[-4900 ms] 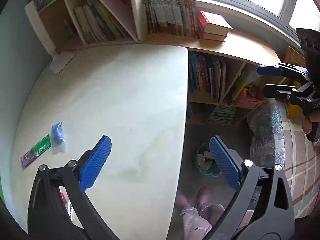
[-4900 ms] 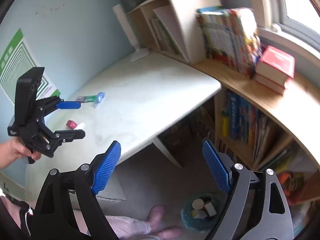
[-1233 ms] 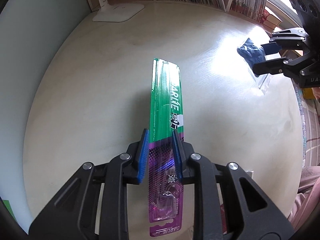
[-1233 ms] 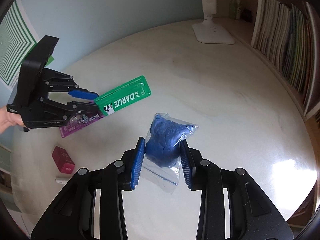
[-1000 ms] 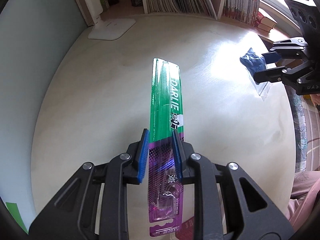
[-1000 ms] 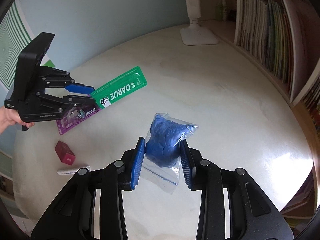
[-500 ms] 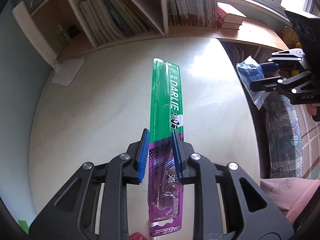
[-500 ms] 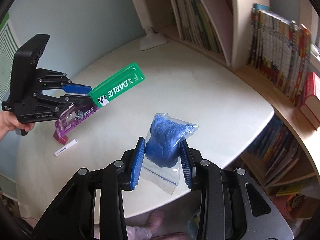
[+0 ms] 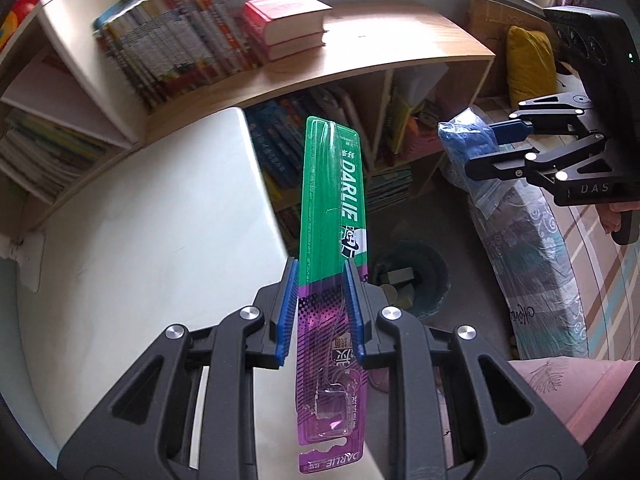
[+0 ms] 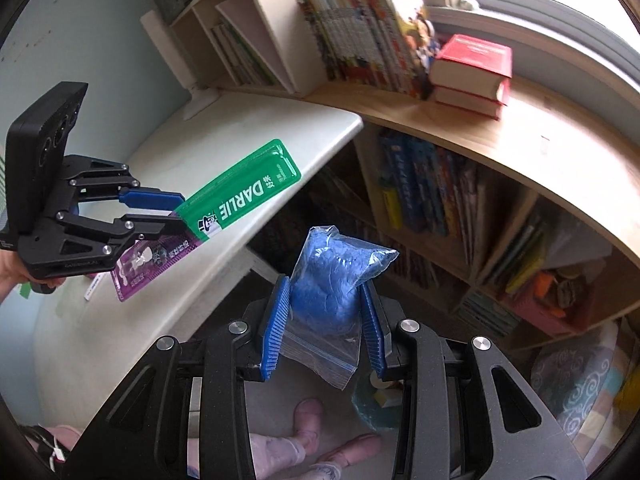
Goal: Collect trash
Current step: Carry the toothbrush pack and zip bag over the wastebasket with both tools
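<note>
The left gripper (image 9: 322,312) is clamped on a long green and purple toothbrush pack (image 9: 334,216), its blue pads pressing the purple lower part while the green end sticks out ahead. In the left wrist view the pack hangs past the rounded right edge of the white table (image 9: 160,216), with its green tip over the gap between table and bookshelf (image 9: 400,76). The table's bare top spreads to the left of the gripper.

The right gripper (image 10: 324,320) is closed on a clear plastic bag (image 10: 328,292) stuffed with something blue; the bag's loose sealed end droops below the pads. In the left wrist view this gripper sits to the far right, well apart from the pack, with open air between the two tools.

Below, on the floor, stands a round dark bin (image 9: 416,276) with a few scraps already inside. In the left wrist view it lies just right of the pack, between the table edge and a patterned cushion (image 9: 532,264). In the right wrist view only part of its rim (image 10: 372,404) shows beneath the bag, and the person's pink slippers (image 10: 308,412) stand near it on the left.

The curved wooden shelf top carries a stack of red books (image 10: 472,68) on the far side. A white marker (image 10: 94,284) lies on the table under the left gripper.
</note>
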Available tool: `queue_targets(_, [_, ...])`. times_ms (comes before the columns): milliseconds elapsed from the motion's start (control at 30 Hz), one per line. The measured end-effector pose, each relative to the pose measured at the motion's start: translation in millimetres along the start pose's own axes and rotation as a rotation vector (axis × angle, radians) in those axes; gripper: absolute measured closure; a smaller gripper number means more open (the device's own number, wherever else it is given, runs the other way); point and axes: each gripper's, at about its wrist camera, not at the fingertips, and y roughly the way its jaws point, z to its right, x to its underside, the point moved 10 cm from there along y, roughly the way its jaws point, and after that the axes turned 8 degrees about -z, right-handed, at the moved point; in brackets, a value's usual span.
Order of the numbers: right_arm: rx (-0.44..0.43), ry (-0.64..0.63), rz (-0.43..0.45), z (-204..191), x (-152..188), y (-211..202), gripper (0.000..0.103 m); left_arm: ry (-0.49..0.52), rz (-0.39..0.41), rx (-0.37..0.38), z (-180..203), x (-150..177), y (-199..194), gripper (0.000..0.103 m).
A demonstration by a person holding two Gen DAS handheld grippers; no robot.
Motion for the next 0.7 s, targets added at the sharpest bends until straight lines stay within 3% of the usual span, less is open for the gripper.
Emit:
queue_targets(300, [0.02, 0.168, -0.057, 80, 74, 3, 0.067, 0.095, -0.105, 0.094, 100, -23, 61, 0.082])
queue_targets(467, [-0.001, 0.254, -0.114, 114, 115, 29, 0.067, 0.082, -0.206, 0.164, 138, -15, 111, 0.082])
queue_targets(700, [-0.04, 0.344, -0.189, 149, 162, 81, 0.067, 0.065, -0.318, 0.191, 171, 2, 180, 0.082])
